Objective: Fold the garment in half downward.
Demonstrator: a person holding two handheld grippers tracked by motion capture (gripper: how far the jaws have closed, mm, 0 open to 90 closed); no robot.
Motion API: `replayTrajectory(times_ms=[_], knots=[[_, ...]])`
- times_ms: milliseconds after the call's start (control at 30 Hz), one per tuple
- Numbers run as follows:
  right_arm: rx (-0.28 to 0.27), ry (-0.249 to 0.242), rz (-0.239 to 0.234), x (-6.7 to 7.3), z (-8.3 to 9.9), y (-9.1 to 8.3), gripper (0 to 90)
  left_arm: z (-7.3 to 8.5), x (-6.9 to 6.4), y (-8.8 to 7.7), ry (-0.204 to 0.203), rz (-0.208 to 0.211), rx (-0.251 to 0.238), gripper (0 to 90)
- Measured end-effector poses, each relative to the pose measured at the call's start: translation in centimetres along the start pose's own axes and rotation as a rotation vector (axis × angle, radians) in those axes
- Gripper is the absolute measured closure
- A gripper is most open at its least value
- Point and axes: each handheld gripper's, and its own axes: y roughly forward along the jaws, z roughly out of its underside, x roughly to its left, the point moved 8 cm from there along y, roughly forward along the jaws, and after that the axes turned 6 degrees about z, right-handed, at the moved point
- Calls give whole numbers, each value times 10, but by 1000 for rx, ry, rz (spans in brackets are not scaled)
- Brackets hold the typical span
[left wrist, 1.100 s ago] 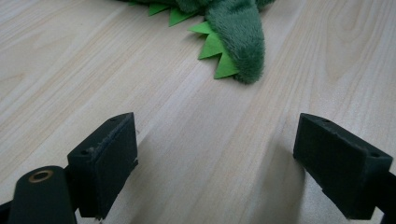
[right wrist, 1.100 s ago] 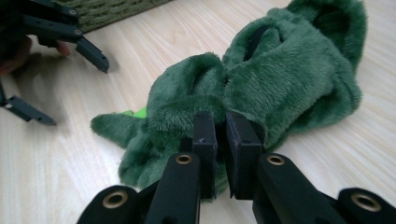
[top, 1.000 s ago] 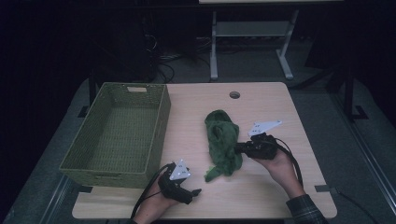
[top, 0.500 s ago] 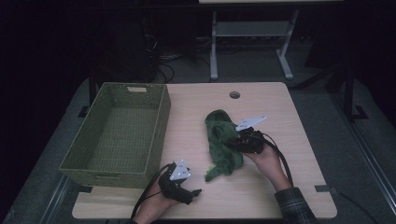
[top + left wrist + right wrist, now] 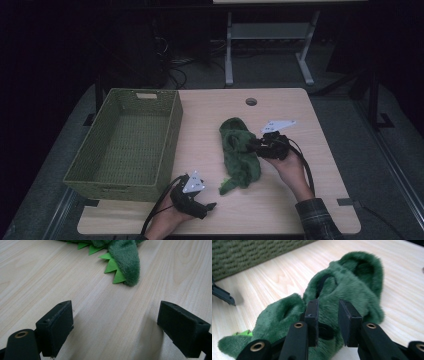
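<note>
Since the earlier frames we note that the right tongs [image 5: 254, 145] have shifted slightly toward the plush toy [image 5: 239, 152] and their jaws have just been opening; a narrow gap now stands between the pads, with green fur right behind it, and we cannot tell whether any fur is still pinched. The left tongs [image 5: 210, 205] have stayed where they were, jaws spread wide with nothing between them.

The plush toy is a dark green, long-piled soft animal lying limp on the bench [image 5: 300, 200], right of the middle, its body running from the far middle toward the near edge and ending in a tapered tail.

The left gripper view shows that tail [image 5: 125, 262] edged with bright green felt spikes [image 5: 112, 267], lying on bare wood ahead of the open jaws and apart from them. The right gripper view shows deep folds in the fur and a dark strap-like strip [image 5: 322, 285] across the body. The high view shows the woven green basket [image 5: 100, 165] on the left part of the bench, well apart from the toy.

The bench is pale wood grain with a round cable hole [image 5: 251, 101] near its far edge. The room beyond is dark, with a grey metal stand [image 5: 270, 50] on the floor.
</note>
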Motion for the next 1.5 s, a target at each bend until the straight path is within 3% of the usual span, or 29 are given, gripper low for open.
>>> replayTrajectory(times_ms=[133, 233, 300, 367, 433, 667, 800, 900, 1033, 1267, 1500], knots=[[-15, 10, -3, -3, 1, -14, 703, -1, 0, 0, -9, 1, 4, 128], [-9, -10, -7, -3, 5, -23, 738, -2, 1, 0, -15, 3, 10, 137], [-3, -13, -16, -1, 7, -29, 814, -2, 3, -2, -29, 11, 20, 145], [-14, -22, -20, -1, 9, -34, 899, -4, 2, -3, -29, 27, 21, 213], [-4, -19, -28, -1, 13, -36, 899, -7, 2, -4, -32, 34, 17, 245], [15, -4, -19, -8, 23, -38, 825, -19, 3, -9, -62, 76, 14, 528], [10, 2, -12, -10, 22, -38, 785, -31, 2, -12, -76, 109, 14, 776], [10, 7, -12, -11, 22, -37, 774, -40, 1, -12, -84, 126, 17, 897], [11, 7, -14, -11, 22, -37, 764, -56, 5, -10, -86, 139, 6, 899], [15, 8, -18, -9, 22, -36, 758, -94, 11, 2, -34, 157, -25, 898], [9, 12, -19, -11, 22, -36, 753, -125, 22, 15, -11, 164, -66, 898]])
